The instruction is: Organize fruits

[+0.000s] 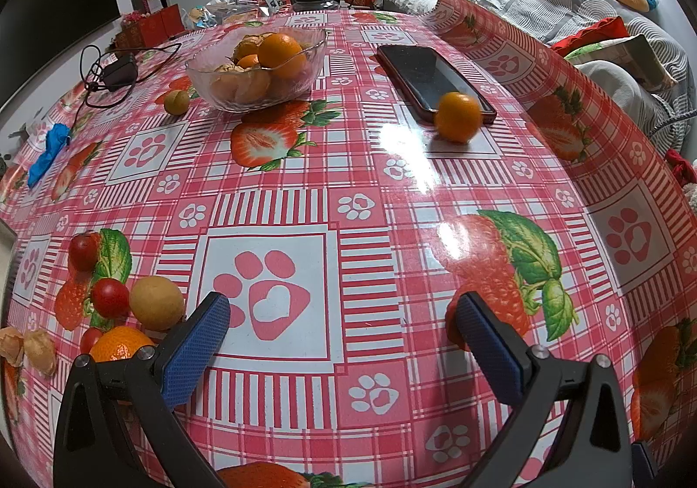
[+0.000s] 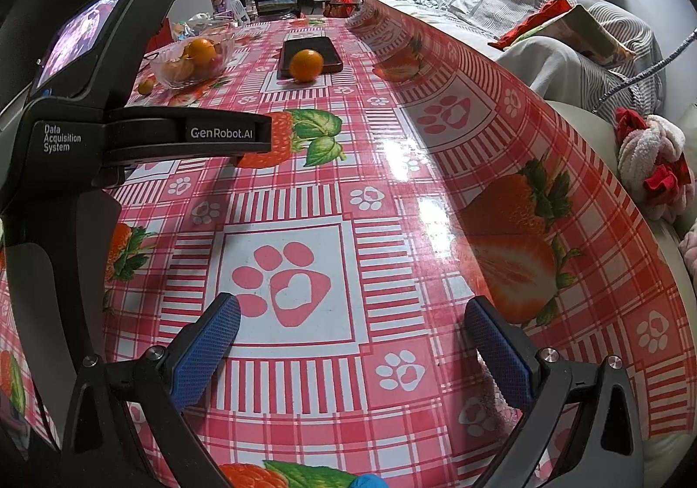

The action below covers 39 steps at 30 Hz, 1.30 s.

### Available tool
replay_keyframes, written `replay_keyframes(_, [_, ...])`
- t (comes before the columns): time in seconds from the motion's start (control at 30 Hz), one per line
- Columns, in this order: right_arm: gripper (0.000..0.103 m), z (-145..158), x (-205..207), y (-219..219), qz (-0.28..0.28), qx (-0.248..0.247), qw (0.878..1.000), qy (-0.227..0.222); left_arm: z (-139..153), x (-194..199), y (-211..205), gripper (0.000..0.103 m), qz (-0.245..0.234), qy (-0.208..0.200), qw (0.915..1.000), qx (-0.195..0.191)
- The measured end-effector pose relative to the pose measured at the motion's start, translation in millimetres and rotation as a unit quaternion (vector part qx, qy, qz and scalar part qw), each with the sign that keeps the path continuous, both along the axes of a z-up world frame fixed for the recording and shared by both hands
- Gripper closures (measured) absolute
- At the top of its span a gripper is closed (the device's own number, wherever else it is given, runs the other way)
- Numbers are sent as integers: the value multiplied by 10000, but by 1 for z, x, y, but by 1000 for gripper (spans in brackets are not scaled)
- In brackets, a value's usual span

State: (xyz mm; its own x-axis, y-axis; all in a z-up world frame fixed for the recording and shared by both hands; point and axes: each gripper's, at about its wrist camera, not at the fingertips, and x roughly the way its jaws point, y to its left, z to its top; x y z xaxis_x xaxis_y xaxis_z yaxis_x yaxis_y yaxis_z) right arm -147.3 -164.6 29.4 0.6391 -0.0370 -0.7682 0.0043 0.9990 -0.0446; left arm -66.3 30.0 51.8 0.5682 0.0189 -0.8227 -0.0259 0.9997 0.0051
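Both claws spread and empty: left gripper, right gripper; loose orange touches the phone near edge, glass bowl of fruit left of phone.

Glossy plastic tablecloth, clear glass bowl, textured blue pads

Orange beside phone (touching)

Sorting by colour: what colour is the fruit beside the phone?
Orange fruit; left wrist view shows it best.
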Motion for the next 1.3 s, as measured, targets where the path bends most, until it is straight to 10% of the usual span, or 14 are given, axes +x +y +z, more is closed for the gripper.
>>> replay_keyframes(1.3, [0,-1,5,0,22,25,9994,335,13,-16,12,0,-1,0,10000,-2])
